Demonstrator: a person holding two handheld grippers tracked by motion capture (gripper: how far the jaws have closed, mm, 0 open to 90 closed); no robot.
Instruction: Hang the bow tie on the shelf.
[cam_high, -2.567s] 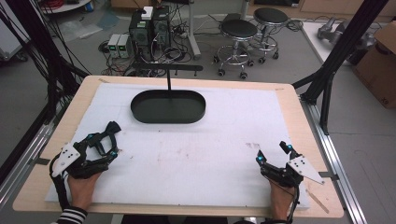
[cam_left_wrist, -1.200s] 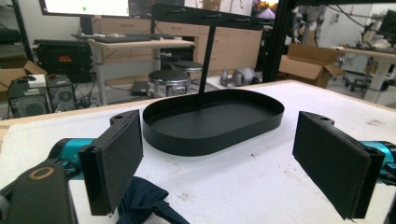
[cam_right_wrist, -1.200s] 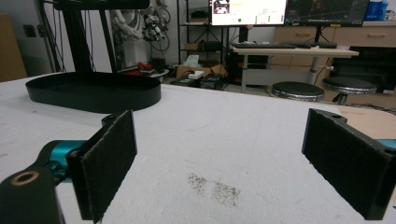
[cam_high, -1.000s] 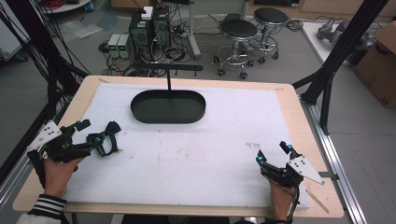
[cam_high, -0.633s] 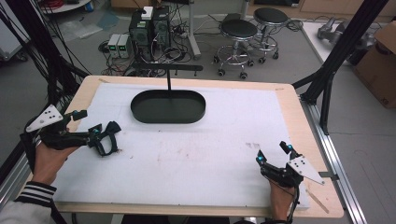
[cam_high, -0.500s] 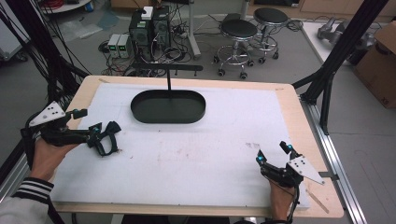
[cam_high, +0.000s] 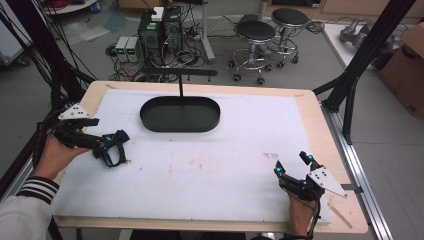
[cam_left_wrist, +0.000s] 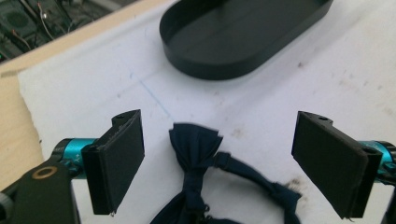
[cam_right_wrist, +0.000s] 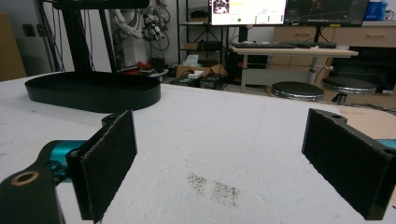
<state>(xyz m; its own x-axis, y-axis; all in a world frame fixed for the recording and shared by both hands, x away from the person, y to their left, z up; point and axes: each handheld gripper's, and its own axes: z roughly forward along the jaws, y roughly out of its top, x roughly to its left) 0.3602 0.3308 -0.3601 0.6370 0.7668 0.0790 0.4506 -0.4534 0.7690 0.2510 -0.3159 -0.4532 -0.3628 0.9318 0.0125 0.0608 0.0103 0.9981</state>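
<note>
My left hand (cam_high: 52, 152) holds my left claw (cam_high: 111, 148) at the left edge of the table (cam_high: 320, 125), above a white sheet (cam_high: 225, 155) that covers most of the wooden top. The claw points to the right across the sheet. In the left gripper view its two black pads (cam_left_wrist: 120, 158) stand wide apart, with nothing pressed between them. A dark navy bow tie (cam_left_wrist: 196, 149) lies on the sheet in the gap between them, closer to the left pad and touching neither. Its pleated bow faces away from the claw, and its thin strap (cam_left_wrist: 261, 184) loops off toward the right pad. From above, the bow tie shows as a dark shape at the tip of the claw.

Ahead of that claw and off to one side sits a shallow black oval tray (cam_high: 180, 114), well apart from the bow tie. A thin black post (cam_high: 180, 85) rises at its far rim.

My right hand (cam_high: 300, 212) rests at the near right corner of the table, holding my right claw (cam_high: 293, 167). Its pads (cam_right_wrist: 105, 163) are also wide apart, with only bare sheet between them. A faint dark smudge (cam_right_wrist: 215, 186) marks the sheet just ahead of them. The tray (cam_right_wrist: 93, 95) lies farther off to the left of this claw. Beyond the table stand two round stools (cam_high: 255, 32).
</note>
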